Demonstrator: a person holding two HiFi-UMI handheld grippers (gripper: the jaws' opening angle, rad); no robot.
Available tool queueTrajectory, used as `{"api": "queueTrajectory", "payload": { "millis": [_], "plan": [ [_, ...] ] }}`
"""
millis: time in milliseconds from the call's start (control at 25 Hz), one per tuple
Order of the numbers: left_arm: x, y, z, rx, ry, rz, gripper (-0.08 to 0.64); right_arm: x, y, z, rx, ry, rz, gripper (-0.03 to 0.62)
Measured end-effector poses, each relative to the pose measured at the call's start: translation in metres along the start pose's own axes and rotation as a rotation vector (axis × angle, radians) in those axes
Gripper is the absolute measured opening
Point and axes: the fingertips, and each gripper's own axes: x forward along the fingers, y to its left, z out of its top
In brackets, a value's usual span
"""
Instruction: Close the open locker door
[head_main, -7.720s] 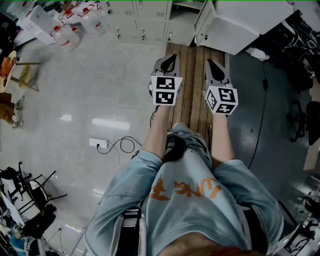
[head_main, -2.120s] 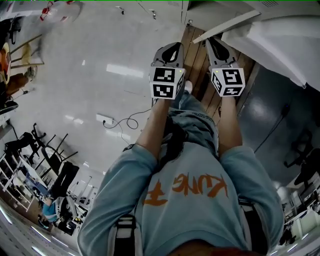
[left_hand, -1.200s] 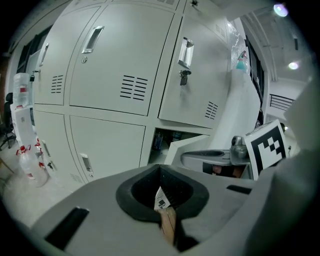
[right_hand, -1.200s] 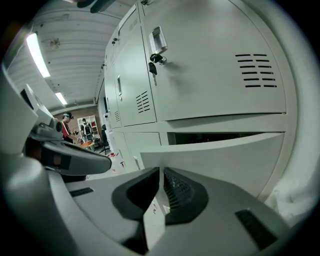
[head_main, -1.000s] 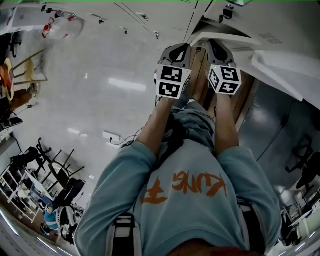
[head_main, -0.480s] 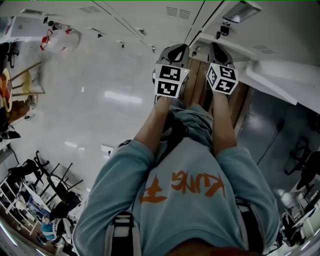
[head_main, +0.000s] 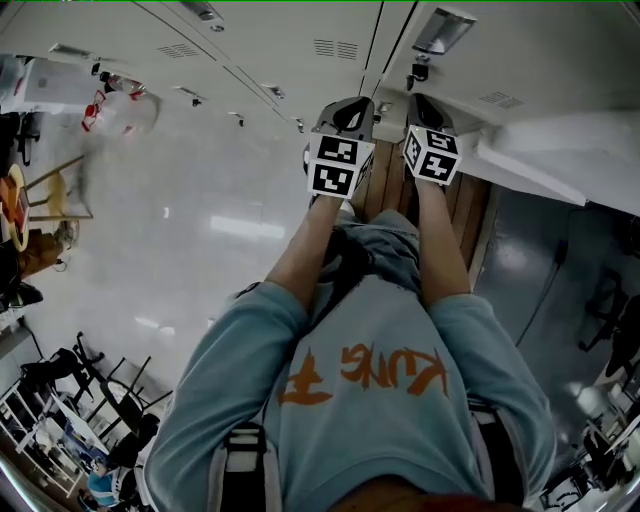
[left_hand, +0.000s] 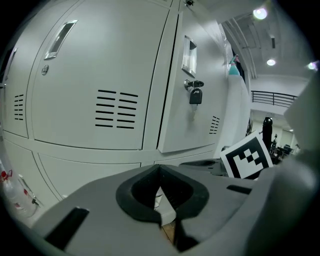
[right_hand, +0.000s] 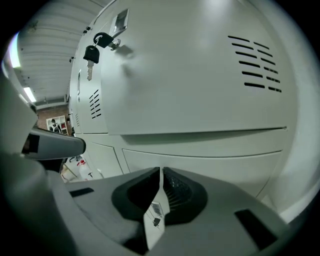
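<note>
Open door faces the right gripper, nearer than the left gripper; both grippers pressed together, empty.

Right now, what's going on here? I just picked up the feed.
A person holds the left gripper and the right gripper up toward a bank of grey lockers. Both pairs of jaws are together with nothing between them. The open locker door, with a key hanging in its lock, fills the right gripper view. Neither gripper visibly touches it, and the door is not yet shut.
</note>
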Motion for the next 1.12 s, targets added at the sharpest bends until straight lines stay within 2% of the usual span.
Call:
{"api": "queueTrajectory", "payload": {
  "millis": [200,360,640,760,960,1120],
  "plan": [
    [0.0,-0.005,0.016,-0.007,-0.03,-0.001,0.018,-0.015,-0.005,0.005,0.012,-0.002,0.01,0.04],
    [-0.002,-0.02,0.041,-0.019,-0.086,-0.008,0.018,-0.041,-0.019,0.017,0.03,-0.026,-0.003,0.04],
    [-0.012,-0.058,0.063,-0.012,-0.14,-0.02,0.018,-0.099,-0.043,0.072,0.044,-0.171,-0.012,0.04],
    [-0.026,-0.073,0.077,-0.027,-0.174,-0.002,0.018,-0.133,-0.043,0.094,0.014,-0.221,0.009,0.04],
    [-0.048,-0.107,0.14,0.014,-0.317,0.011,0.018,-0.187,-0.052,0.167,-0.05,-0.382,0.045,0.04],
    [-0.077,-0.129,0.182,0.063,-0.418,0.035,0.018,-0.226,-0.053,0.195,-0.112,-0.436,0.06,0.04]
  ]
}}
